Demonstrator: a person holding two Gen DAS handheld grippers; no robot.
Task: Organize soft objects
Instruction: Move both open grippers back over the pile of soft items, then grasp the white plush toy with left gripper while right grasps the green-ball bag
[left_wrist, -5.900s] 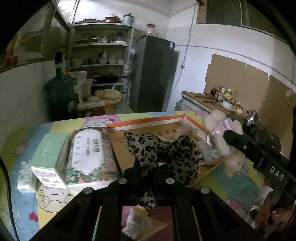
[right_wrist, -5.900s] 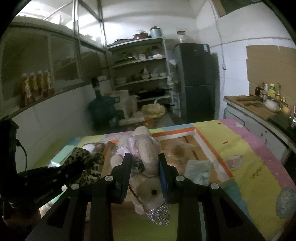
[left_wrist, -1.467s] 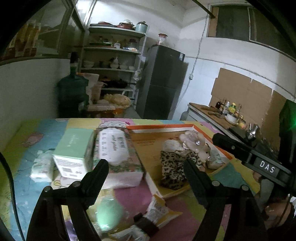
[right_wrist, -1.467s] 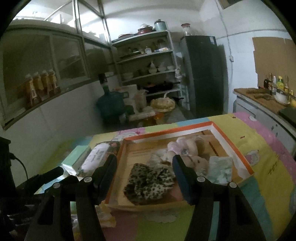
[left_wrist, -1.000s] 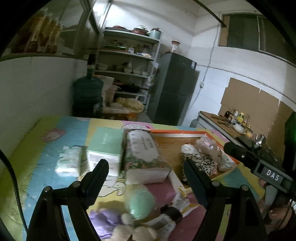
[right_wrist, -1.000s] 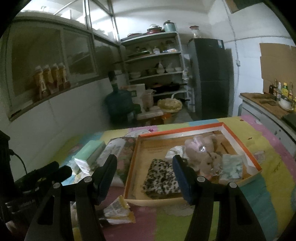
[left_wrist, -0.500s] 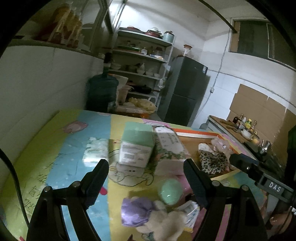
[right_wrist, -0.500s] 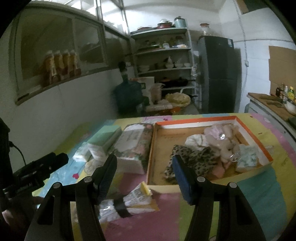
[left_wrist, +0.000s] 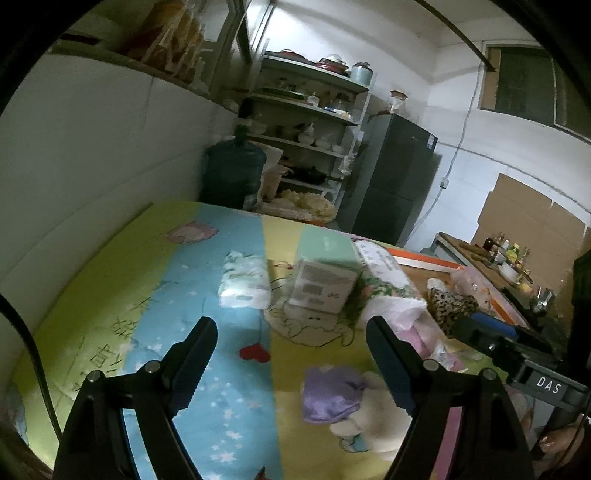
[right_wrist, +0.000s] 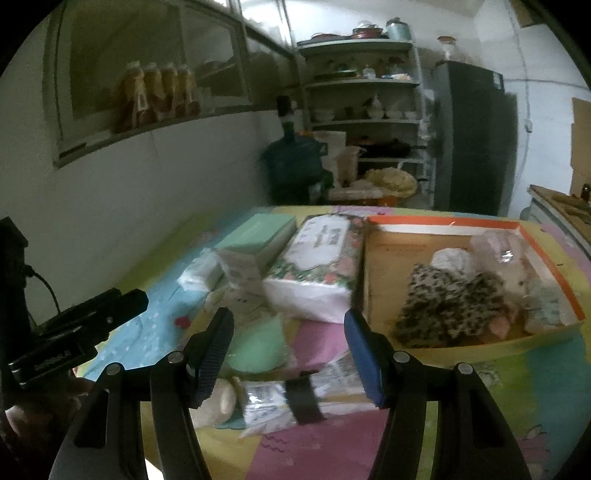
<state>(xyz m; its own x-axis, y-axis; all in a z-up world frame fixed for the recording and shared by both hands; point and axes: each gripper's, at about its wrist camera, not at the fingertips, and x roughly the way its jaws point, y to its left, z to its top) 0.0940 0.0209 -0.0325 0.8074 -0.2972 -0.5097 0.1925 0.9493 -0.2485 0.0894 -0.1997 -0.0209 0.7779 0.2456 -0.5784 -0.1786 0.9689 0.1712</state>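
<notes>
Both claws are spread wide with nothing in them — the left gripper (left_wrist: 291, 343) hangs over the blue and yellow part of the mat, the right gripper (right_wrist: 290, 332) hangs over the mess in front of the box. Quick count: one orange-rimmed box (right_wrist: 443, 223) on the right side of the table, and inside it one leopard-print fabric piece (right_wrist: 448, 304), one pale pink plush (right_wrist: 498, 249), one white wad (right_wrist: 452, 260) and one pale blue-green cloth (right_wrist: 546, 306) in the near right corner. Outside the box, to its left, there's one floral tissue pack (right_wrist: 314, 266), one mint-green box (right_wrist: 255, 240) just beside it, and one small white tissue packet (left_wrist: 245, 282) further left. Nearest the cameras: one round mint-green soft thing (right_wrist: 258, 345), one purple cloth (left_wrist: 332, 393) lying on one cream plush (left_wrist: 373, 421), plus one crinkly packet with a dark band (right_wrist: 291, 400). The surface is a bright cartoon-print mat (left_wrist: 207, 280) in blue, yellow, green and pink. Room's a dim kitchen — one big water jug (left_wrist: 231, 175), one shelf rack of dishes (left_wrist: 310, 107), one dark fridge (left_wrist: 391, 184), bottles behind glass up on the left wall.
</notes>
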